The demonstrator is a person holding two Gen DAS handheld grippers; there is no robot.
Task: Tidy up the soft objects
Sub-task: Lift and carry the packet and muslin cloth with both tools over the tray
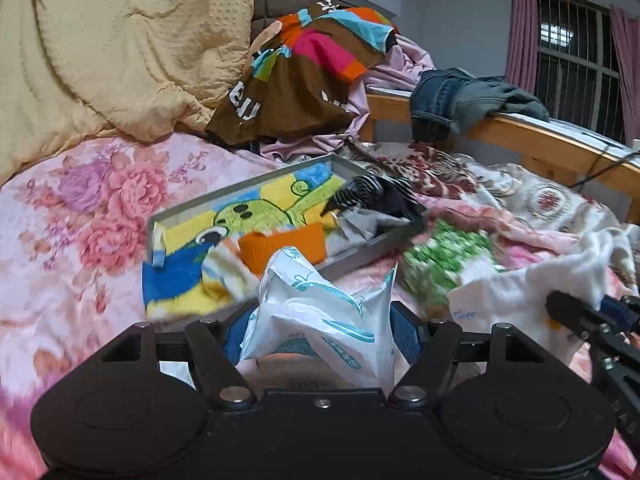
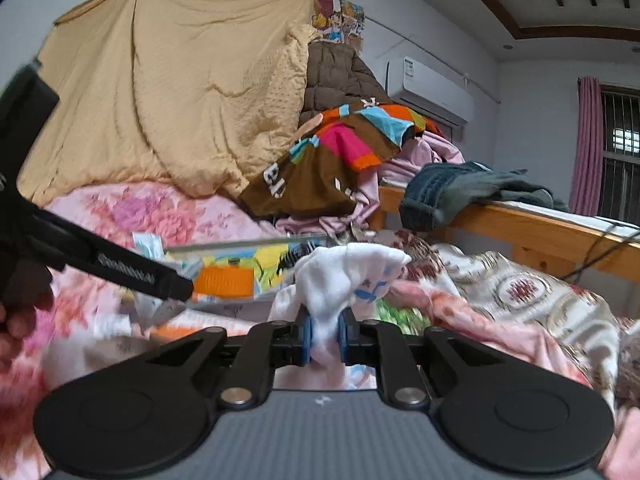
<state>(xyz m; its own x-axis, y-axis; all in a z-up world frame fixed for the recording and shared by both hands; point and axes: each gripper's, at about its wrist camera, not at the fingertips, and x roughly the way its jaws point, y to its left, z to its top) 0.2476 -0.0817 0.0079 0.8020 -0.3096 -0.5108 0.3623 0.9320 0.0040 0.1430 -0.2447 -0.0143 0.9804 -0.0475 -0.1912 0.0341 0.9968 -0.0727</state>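
My left gripper is shut on a crumpled white and teal soft pack, just in front of the grey tray. The tray holds a cartoon towel, an orange cloth and a striped dark cloth. My right gripper is shut on a white sock, to the right of the tray. That sock and the right gripper also show in the left wrist view. A green and white cloth lies beside the tray.
The bed has a pink flowered sheet and a patterned blanket. A yellow quilt and colourful clothes pile up at the back. Jeans hang over the wooden rail.
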